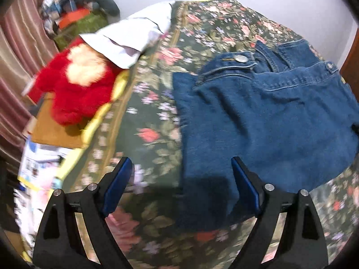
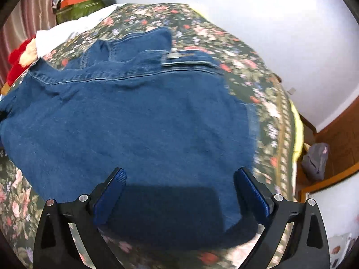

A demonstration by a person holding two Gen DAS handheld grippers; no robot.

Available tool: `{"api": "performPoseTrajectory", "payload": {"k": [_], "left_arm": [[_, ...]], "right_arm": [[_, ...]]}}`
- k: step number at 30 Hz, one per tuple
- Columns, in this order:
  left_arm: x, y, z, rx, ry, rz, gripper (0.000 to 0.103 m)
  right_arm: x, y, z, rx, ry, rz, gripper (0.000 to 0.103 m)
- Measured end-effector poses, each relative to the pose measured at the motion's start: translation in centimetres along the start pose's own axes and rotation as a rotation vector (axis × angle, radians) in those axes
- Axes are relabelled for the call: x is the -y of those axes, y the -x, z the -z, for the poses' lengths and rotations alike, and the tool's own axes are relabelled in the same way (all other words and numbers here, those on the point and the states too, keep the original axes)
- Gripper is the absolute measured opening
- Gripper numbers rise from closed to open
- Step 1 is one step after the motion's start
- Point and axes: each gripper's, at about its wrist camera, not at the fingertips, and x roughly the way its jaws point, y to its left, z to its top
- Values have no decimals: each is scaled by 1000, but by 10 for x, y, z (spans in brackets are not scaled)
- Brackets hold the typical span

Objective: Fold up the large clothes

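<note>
A blue denim garment (image 1: 264, 116) with a metal button lies partly folded on the floral bedspread (image 1: 152, 103). It fills the middle of the right wrist view (image 2: 134, 121). My left gripper (image 1: 180, 165) is open and empty, hovering over the garment's near left edge. My right gripper (image 2: 179, 177) is open and empty, hovering over the garment's near edge, with its shadow on the cloth.
A red plush toy (image 1: 76, 85) and a white cloth (image 1: 134, 35) lie at the bed's left side. Boxes and clutter (image 1: 74, 18) stand by the curtain. A grey bag (image 2: 315, 161) sits on the floor at the bed's right. White wall behind.
</note>
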Motion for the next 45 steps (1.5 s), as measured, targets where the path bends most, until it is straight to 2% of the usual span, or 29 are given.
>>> {"api": "performPoseTrajectory", "payload": {"k": [1, 4, 8, 11, 13, 15, 18, 21, 24, 29, 32, 36, 38, 45], "left_arm": [[-4, 2, 2, 4, 4, 6, 89], [-16, 0, 7, -28, 57, 30, 90], [-20, 3, 9, -15, 83, -7, 91], [-22, 5, 8, -39, 144, -40, 92], [-20, 14, 6, -19, 165, -80, 92], [-22, 23, 4, -8, 192, -94, 91], [-22, 39, 3, 15, 215, -101, 91], [-18, 61, 3, 66, 214, -45, 91], [-11, 77, 8, 98, 255, 52, 91], [0, 66, 26, 26, 406, 244, 91], [7, 54, 39, -32, 495, 312, 91], [22, 40, 51, -82, 561, 391, 91], [32, 28, 54, -124, 580, 420, 91], [50, -3, 49, -201, 650, 481, 91]], "right_arm": [[7, 2, 3, 7, -9, 17, 99], [26, 0, 5, -8, -85, -19, 102], [55, -10, 12, -26, -160, 60, 102], [78, -20, 19, -72, -263, -40, 103], [86, -19, 21, -93, -329, -77, 103], [86, -14, 20, -99, -357, -87, 102], [77, 7, 17, -57, -334, -105, 102], [60, 34, 6, 19, -279, -123, 102], [39, 58, -8, 88, -240, -173, 102], [-8, 72, -21, 135, -163, -280, 102], [-39, 61, -21, 117, -74, -239, 102], [-68, 24, -14, 27, 40, -157, 102], [-75, 4, -7, -28, 63, -151, 102], [-73, -1, 6, 24, 87, -163, 103]]}}
